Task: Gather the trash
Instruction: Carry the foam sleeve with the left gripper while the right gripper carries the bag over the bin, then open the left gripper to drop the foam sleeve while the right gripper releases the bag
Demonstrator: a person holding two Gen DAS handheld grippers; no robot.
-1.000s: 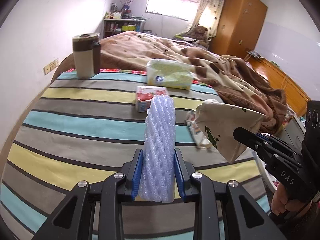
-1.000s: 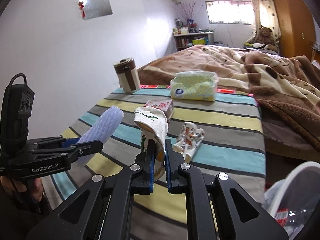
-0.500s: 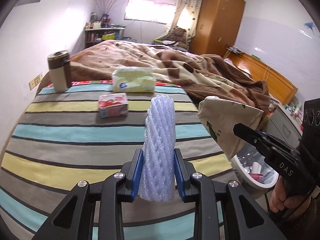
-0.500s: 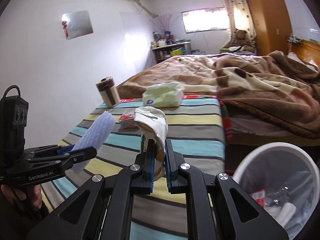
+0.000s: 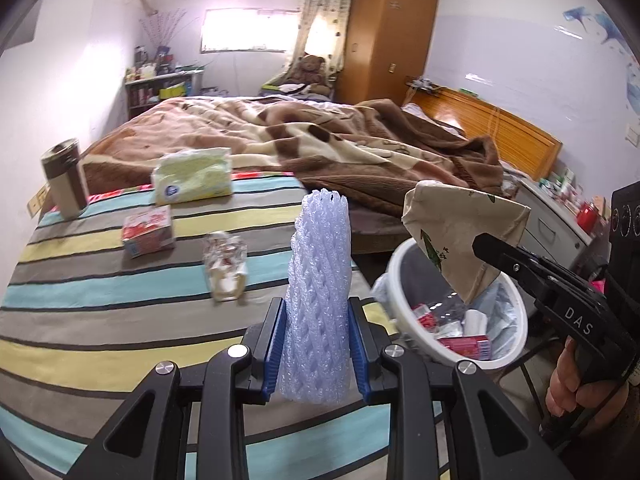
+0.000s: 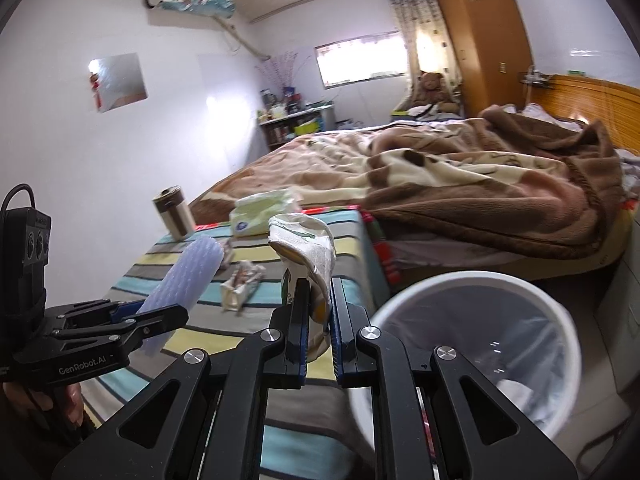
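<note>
The left gripper (image 5: 316, 344) clamps a foam net sleeve (image 5: 320, 296) upright beside the white trash bin (image 5: 394, 280). The right gripper (image 6: 318, 332) pinches a crumpled paper cup (image 6: 308, 248) just above the bin's rim; a wrapper (image 5: 224, 268) lies on the striped bedspread (image 5: 100, 304) nearby.

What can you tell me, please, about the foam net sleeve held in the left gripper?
The foam net sleeve is a pale lilac-white tube of soft foam mesh with a woven diamond pattern and a jagged open top. It stands roughly upright, clamped near its lower end between the blue-padded jaws of the left gripper, which squeeze it slightly. It is held in the air above the striped bedspread, left of the white trash bin, touching nothing but the jaws.
</note>
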